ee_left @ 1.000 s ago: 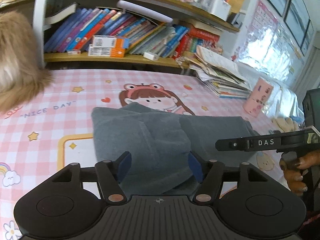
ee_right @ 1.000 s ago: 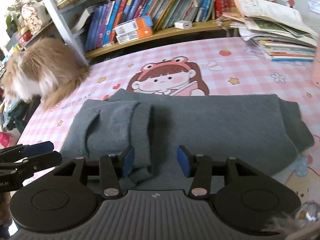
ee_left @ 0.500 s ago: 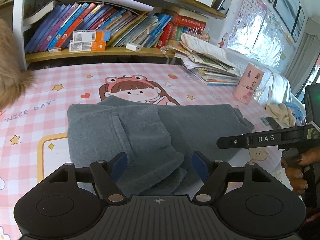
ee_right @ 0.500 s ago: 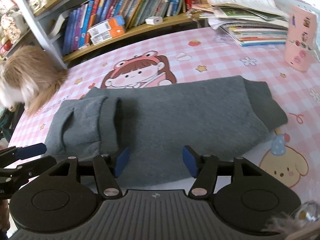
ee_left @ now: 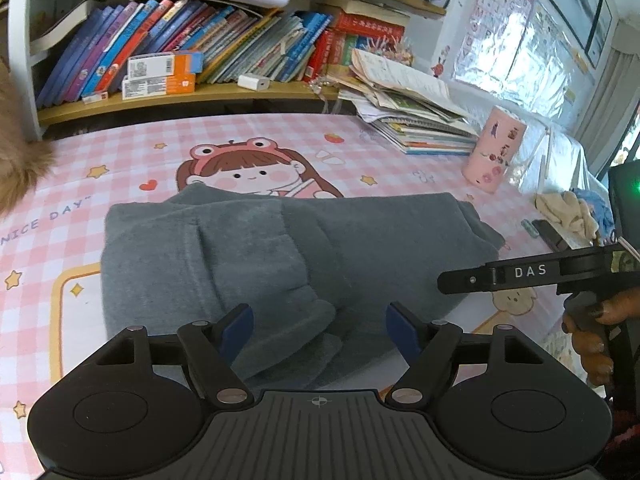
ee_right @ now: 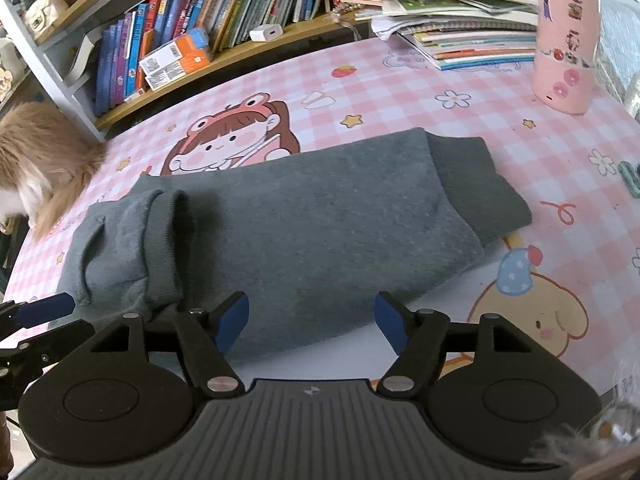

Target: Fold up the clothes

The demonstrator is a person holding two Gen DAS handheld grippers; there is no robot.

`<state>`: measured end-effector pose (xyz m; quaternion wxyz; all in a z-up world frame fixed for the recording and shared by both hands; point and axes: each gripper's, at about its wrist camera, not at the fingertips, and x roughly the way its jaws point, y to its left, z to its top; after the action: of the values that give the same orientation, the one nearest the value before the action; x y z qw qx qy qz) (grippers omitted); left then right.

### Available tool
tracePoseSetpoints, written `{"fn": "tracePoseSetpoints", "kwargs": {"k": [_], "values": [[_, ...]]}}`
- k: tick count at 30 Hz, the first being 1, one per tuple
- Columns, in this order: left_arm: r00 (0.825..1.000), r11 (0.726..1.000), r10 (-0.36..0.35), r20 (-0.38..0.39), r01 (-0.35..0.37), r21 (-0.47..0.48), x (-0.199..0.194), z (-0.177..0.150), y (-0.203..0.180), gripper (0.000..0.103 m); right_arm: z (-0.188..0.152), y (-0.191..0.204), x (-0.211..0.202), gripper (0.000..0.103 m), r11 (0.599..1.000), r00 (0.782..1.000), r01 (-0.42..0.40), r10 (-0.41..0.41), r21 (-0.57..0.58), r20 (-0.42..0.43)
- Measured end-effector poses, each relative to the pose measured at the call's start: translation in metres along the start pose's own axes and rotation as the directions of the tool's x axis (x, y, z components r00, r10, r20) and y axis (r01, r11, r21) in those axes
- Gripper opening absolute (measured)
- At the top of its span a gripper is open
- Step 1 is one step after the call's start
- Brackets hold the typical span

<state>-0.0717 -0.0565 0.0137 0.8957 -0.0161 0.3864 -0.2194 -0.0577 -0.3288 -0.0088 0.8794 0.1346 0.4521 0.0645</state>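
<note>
grey sweatshirt (ee_left: 280,256) lies folded on a pink checked tablecloth (ee_left: 120,168) printed with a cartoon girl in a frog hat, as seen from the left wrist camera. behind the table runs a wooden bookshelf (ee_left: 192,96) packed with leaning books; a stack of papers and magazines (ee_left: 416,120) and a pink cup (ee_left: 494,148) stand at the far right side, with a foil-lined wall beyond. a tuft of tan fur (ee_left: 16,160) shows at the left edge. the garment's long axis runs left to right across the table, a sleeve folded over its left part with the cuff toward the camera. the left gripper (ee_left: 319,330) hangs over the near edge of the cloth, its blue-padded fingers spread wide and holding nothing. the right gripper (ee_left: 452,282) reaches in from the right, seen side-on.

from the right wrist camera, the grey sweatshirt (ee_right: 300,232) stretches from lower left to upper right, its ribbed hem (ee_right: 480,188) pointing toward the pink cup (ee_right: 566,40). the folded sleeve's cuff (ee_right: 164,248) rests on the left end. the right gripper (ee_right: 312,322) hovers at the near edge, fingers wide apart and empty. the left gripper (ee_right: 60,314) enters at the far left, just beside the garment's left end, its fingers parted. the tan fur (ee_right: 44,160) sits by the bookshelf (ee_right: 224,60).
</note>
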Motion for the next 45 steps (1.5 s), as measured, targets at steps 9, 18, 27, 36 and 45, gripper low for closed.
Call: {"fn": "tracePoseSetpoints", "kwargs": {"k": [9,18,27,36,45], "values": [[0.999,0.998,0.023,-0.04,-0.021,0.058,0.013,0.004,-0.032,0.08,0.007,-0.035,0.0,0.072,0.998,0.999,0.031,-0.032,0.061,0.006],[0.996,0.995,0.048,-0.079,-0.041,0.087,0.022,0.006,-0.051,0.081,0.01,-0.061,0.002,0.073,0.992,0.999,0.033,-0.033,0.119,0.001],[0.994,0.989,0.074,-0.086,-0.063,0.131,0.023,0.006,-0.061,0.086,0.017,-0.089,0.01,0.069,0.968,1.0,-0.002,-0.003,0.249,0.017],[0.99,0.985,0.106,-0.089,-0.093,0.142,0.017,0.002,-0.059,0.086,0.035,-0.114,0.026,0.03,0.937,0.999,-0.026,0.017,0.348,0.028],[0.99,0.988,0.122,-0.066,-0.115,0.107,0.01,0.005,-0.052,0.086,0.045,-0.114,0.014,0.016,0.918,0.986,-0.161,0.132,0.364,0.102]]}}
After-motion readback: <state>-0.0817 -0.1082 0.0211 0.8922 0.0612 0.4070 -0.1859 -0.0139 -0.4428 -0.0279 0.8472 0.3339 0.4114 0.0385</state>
